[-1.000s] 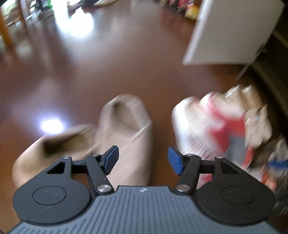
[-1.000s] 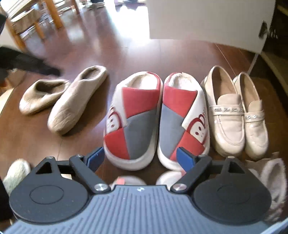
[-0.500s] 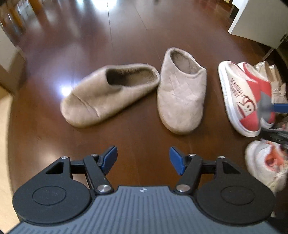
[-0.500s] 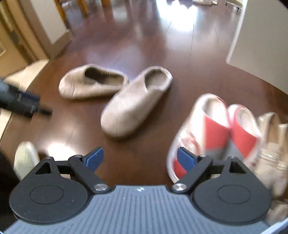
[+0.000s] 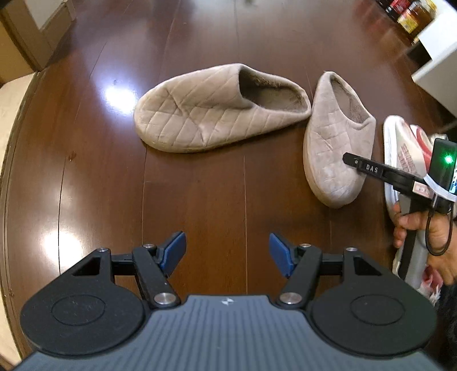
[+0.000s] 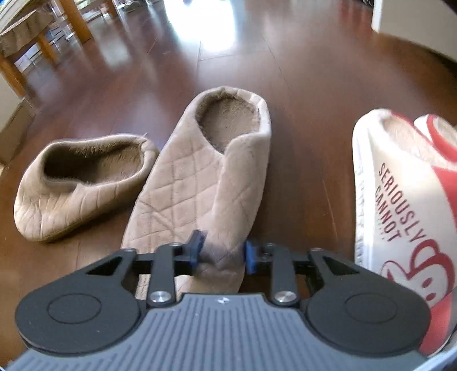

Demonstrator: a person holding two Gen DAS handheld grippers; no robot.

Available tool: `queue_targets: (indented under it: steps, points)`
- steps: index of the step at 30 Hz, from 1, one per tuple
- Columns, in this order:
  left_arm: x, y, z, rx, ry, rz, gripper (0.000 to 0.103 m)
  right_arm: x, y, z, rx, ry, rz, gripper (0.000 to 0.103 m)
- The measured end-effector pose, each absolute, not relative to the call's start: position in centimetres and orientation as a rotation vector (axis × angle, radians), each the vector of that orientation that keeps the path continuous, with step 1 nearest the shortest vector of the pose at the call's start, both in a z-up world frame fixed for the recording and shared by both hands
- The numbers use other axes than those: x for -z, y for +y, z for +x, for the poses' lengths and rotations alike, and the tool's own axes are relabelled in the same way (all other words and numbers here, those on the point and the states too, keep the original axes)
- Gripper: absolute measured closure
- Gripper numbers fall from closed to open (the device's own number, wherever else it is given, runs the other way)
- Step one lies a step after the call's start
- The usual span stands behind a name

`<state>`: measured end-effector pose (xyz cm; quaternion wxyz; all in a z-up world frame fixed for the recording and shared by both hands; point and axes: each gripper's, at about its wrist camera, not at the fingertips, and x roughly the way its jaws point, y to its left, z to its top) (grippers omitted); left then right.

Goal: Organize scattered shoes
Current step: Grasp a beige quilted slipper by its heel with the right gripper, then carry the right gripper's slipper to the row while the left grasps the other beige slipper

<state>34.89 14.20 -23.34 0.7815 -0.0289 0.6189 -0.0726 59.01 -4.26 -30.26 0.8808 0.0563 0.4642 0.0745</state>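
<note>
Two beige quilted slippers lie on the dark wood floor (image 5: 100,171). One slipper (image 5: 211,114) (image 6: 77,182) lies crosswise with its toe to the left. The other beige slipper (image 5: 337,148) (image 6: 205,177) points its toe toward me. My right gripper (image 6: 223,251) is closing on that toe, and its blue pads pinch the fabric from both sides. In the left wrist view a black finger (image 5: 368,168) of that gripper lies over the toe. My left gripper (image 5: 227,252) hangs open above bare floor, in front of both slippers.
A red and white printed slipper (image 6: 400,199) (image 5: 400,159) lies just right of the gripped one. A hand (image 5: 428,228) holds the right tool. A white cabinet (image 5: 437,57) stands at the far right, wooden table legs (image 6: 71,20) at the far left.
Both views swung left from the red and white pair to the beige slippers. My right gripper came down over the nearer slipper's toe and its jaws narrowed onto it. My left gripper stayed open.
</note>
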Motion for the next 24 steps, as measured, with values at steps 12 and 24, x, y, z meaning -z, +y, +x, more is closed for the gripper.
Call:
queue_targets:
  steps: [12, 24]
  points:
    - [23.8, 8.8, 33.0, 0.240, 1.353, 0.106, 0.037, 31.5, 1.4, 39.8, -0.467, 1.019, -0.236, 0.073]
    - [22.5, 9.5, 38.3, 0.264, 1.114, 0.420, 0.037, 21.9, -6.5, 43.0, -0.189, 0.839, 0.110, 0.018]
